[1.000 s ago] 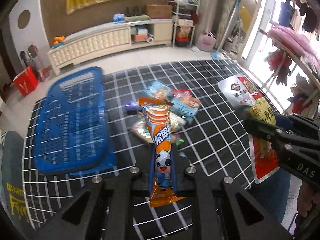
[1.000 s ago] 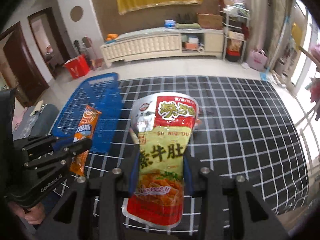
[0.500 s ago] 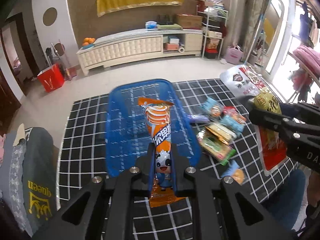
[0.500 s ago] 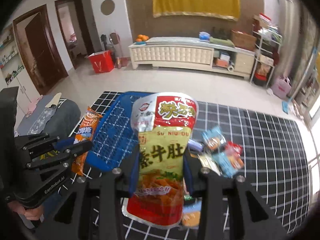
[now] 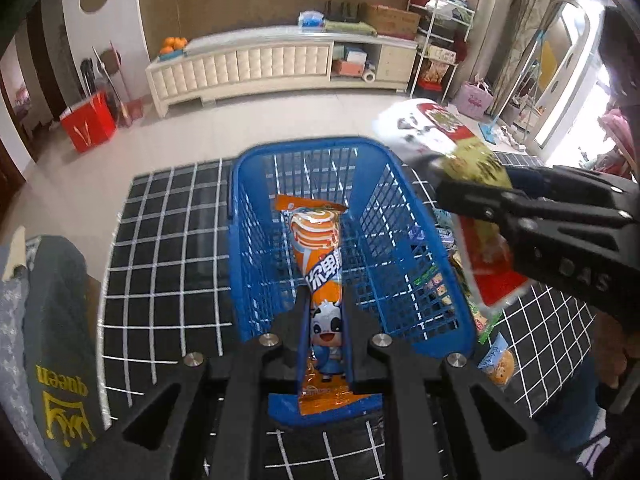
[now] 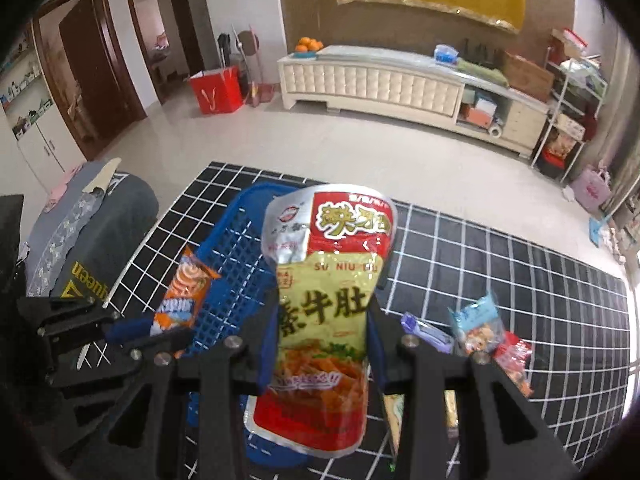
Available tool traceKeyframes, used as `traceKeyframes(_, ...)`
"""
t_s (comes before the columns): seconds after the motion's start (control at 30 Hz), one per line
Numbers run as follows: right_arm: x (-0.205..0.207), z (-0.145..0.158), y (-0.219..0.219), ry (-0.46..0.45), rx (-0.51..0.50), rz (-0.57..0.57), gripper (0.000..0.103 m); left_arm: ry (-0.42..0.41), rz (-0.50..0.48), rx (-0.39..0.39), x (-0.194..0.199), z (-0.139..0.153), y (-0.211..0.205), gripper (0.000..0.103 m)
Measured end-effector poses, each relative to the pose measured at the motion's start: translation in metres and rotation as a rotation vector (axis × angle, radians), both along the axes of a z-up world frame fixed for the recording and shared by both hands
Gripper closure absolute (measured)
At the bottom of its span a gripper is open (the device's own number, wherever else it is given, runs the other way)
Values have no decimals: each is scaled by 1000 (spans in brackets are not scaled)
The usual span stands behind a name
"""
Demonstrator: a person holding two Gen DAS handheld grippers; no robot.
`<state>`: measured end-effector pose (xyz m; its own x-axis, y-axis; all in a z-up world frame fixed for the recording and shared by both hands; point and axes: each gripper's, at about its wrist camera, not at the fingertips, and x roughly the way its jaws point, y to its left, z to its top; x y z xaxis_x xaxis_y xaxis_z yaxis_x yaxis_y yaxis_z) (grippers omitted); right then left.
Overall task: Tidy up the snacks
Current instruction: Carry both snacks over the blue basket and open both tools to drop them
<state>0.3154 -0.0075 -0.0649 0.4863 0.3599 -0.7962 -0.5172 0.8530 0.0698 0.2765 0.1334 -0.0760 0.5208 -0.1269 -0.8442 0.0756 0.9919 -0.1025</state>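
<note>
My left gripper (image 5: 325, 332) is shut on a long orange snack packet with a cartoon cow (image 5: 320, 264), held over the near end of the blue plastic basket (image 5: 248, 232). My right gripper (image 6: 322, 328) is shut on a large red, yellow and silver pouch (image 6: 328, 280), held above the basket's right side (image 6: 232, 264). The right gripper with its pouch also shows in the left wrist view (image 5: 480, 168). The left gripper with the orange packet shows in the right wrist view (image 6: 182, 300).
The basket stands on a black table with a white grid (image 5: 168, 240). Several loose snack packets lie right of the basket (image 6: 476, 320), one near the front (image 5: 498, 366). A grey cushion with yellow lettering (image 5: 60, 340) sits at the table's left.
Both grippers have swung left and closed in on the basket. The orange packet now hangs over the basket's inside, and the pouch has come up beside its right wall.
</note>
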Motion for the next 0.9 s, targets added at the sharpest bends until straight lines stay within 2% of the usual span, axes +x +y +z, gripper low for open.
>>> traceKeyframes(0.1, 12, -11, 5, 24, -7, 13, 61, 22, -2, -21, 8, -9, 2, 91)
traceKeyframes(0.2, 18, -21, 13, 43, -22, 44, 61, 37, 3, 12, 15, -21, 1, 90)
traceKeyframes(0.43, 33, -33, 24, 49, -66, 70, 59, 78, -16, -8, 24, -40, -1, 88)
traceKeyframes(0.5, 35, -32, 25, 27, -73, 80, 58, 81, -17, -9, 26, -43, 0, 77)
traceKeyframes(0.57, 38, -33, 26, 15, -85, 74, 57, 77, -18, 12, 26, -43, -2, 73)
traceKeyframes(0.77, 38, -34, 26, 35, -67, 81, 41, 69, -1, 12, 21, -40, -1, 66)
traceKeyframes(0.83, 36, -30, 24, 24, -61, 74, 30, 73, 7, 1, 21, -39, 4, 66)
traceKeyframes(0.9, 32, -23, 22, 1, -45, 62, 24, 71, 15, 3, 18, -38, 5, 66)
